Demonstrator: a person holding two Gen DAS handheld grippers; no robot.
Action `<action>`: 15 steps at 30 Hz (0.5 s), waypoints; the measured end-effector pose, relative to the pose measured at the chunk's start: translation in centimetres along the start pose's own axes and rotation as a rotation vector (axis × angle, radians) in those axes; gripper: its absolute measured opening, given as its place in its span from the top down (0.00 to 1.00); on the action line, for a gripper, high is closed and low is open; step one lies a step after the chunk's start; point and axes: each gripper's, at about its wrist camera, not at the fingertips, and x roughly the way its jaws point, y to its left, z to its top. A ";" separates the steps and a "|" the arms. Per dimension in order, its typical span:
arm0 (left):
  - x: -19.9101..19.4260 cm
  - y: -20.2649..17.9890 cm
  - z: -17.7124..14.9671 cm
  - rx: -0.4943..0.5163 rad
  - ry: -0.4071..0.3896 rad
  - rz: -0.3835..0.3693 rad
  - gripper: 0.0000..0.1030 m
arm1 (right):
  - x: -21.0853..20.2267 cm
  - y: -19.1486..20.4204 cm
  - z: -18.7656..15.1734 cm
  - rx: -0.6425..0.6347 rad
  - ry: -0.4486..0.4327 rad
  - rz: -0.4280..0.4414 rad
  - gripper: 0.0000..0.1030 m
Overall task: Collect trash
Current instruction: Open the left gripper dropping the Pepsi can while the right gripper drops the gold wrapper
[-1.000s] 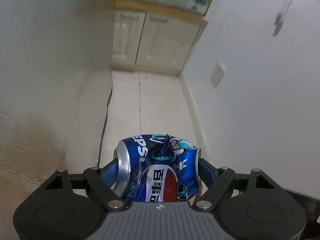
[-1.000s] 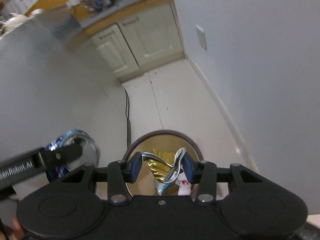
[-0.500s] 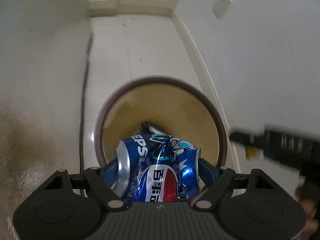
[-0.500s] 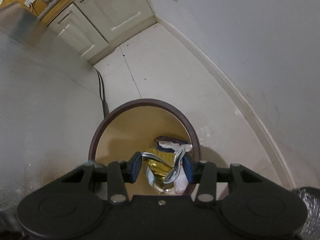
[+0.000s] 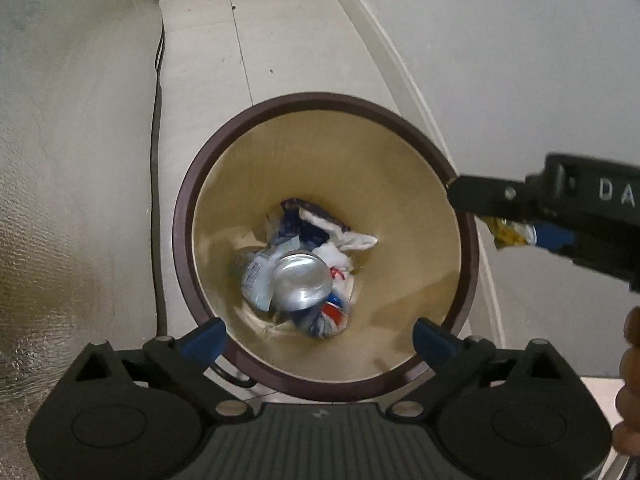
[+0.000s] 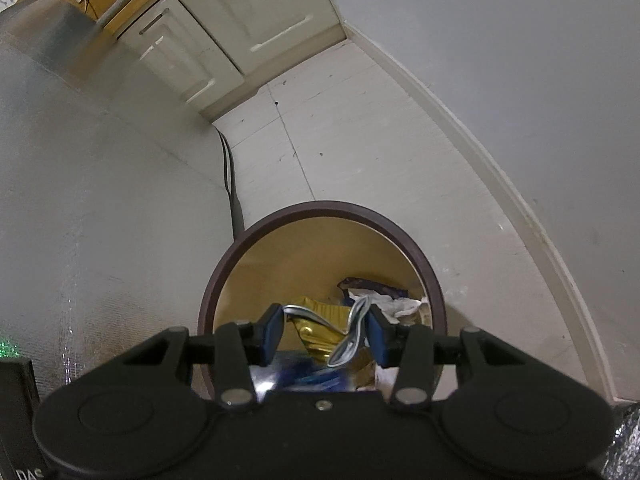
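A round bin with a brown rim (image 5: 180,240) (image 6: 320,206) and tan inside stands on the floor below both grippers. The crushed blue Pepsi can (image 5: 308,292) lies loose among the trash inside it, silver end up. My left gripper (image 5: 320,342) hangs over the bin's near edge; its jaws are opening wide and nothing is between them. My right gripper (image 6: 326,332) is shut on a crumpled gold and silver wrapper (image 6: 320,316) above the bin. In the left wrist view that right gripper (image 5: 516,220) holds the wrapper (image 5: 508,234) just outside the rim on the right.
White crumpled paper (image 5: 348,240) and a dark blue wrapper (image 5: 304,216) lie in the bin. A black cable (image 5: 154,160) runs along a foil-covered wall on the left. A white wall with a baseboard (image 6: 500,184) is on the right, cabinets (image 6: 224,32) beyond. A person's fingers (image 5: 630,360) show at the right edge.
Both grippers came down over the bin. The left jaws spread and the Pepsi can dropped out of them into the bin. The right gripper kept its hold on the wrapper.
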 end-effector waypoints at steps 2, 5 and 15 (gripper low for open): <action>0.2 0.2 -0.2 0.007 0.009 0.008 0.04 | 0.3 0.2 0.1 -0.005 0.007 0.004 0.56; 0.2 0.2 -0.4 0.012 0.015 0.018 0.04 | 0.6 0.2 0.0 -0.014 0.020 0.011 0.56; 0.7 0.5 -0.1 0.005 0.006 0.029 0.00 | 0.5 0.2 0.2 0.007 -0.024 0.068 0.27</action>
